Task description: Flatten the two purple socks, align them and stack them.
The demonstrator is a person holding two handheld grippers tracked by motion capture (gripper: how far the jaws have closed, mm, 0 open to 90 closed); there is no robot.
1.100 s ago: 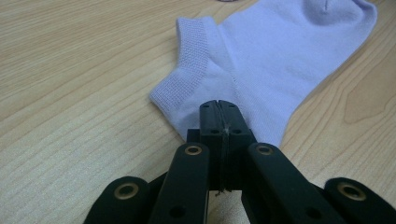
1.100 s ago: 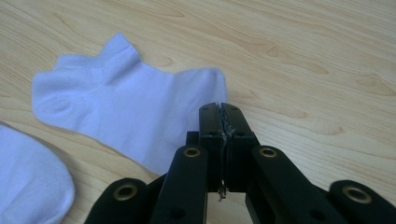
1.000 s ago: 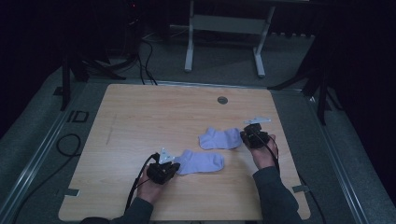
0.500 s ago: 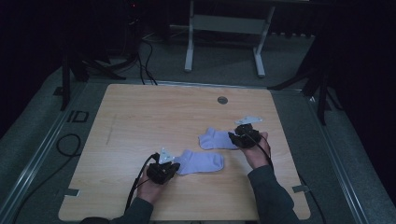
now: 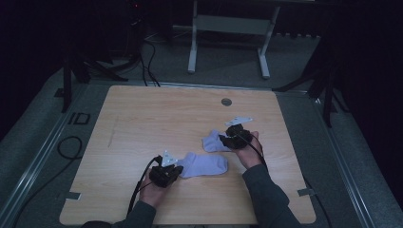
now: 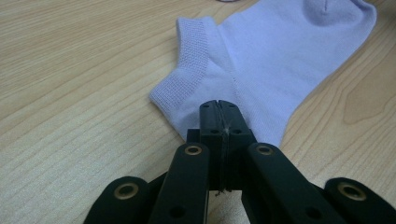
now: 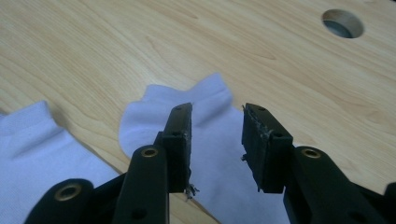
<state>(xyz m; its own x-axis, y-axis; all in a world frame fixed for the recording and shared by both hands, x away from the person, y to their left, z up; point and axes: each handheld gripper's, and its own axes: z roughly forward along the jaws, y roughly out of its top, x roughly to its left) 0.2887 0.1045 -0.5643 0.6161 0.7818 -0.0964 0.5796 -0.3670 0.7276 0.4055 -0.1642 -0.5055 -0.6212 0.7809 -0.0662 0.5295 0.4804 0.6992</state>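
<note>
Two pale lavender socks lie flat on the wooden table [image 5: 142, 123]. The near sock [image 5: 204, 165] [image 6: 271, 56] stretches right from my left gripper [image 5: 177, 171] [image 6: 218, 105]. That gripper is shut, its tips resting on the sock's edge below the ribbed cuff; whether fabric is pinched I cannot tell. My right gripper [image 5: 228, 141] [image 7: 217, 114] hovers over the right part of the far sock [image 5: 213, 142] [image 7: 149, 116]. Its jaws have just been opening and stand apart, nothing pressed between them. The near sock [image 7: 28, 149] shows at the lower left in the right gripper view.
A round cable hole [image 5: 226, 101] [image 7: 342, 23] sits in the table beyond the right gripper. A cable trails from the left gripper toward the front edge. Metal stand legs [image 5: 228, 42] and cables lie on the dark floor behind the table.
The right hand has slid left across the far sock, and its jaws went from nearly shut to apart. The left hand and the near sock have stayed put.
</note>
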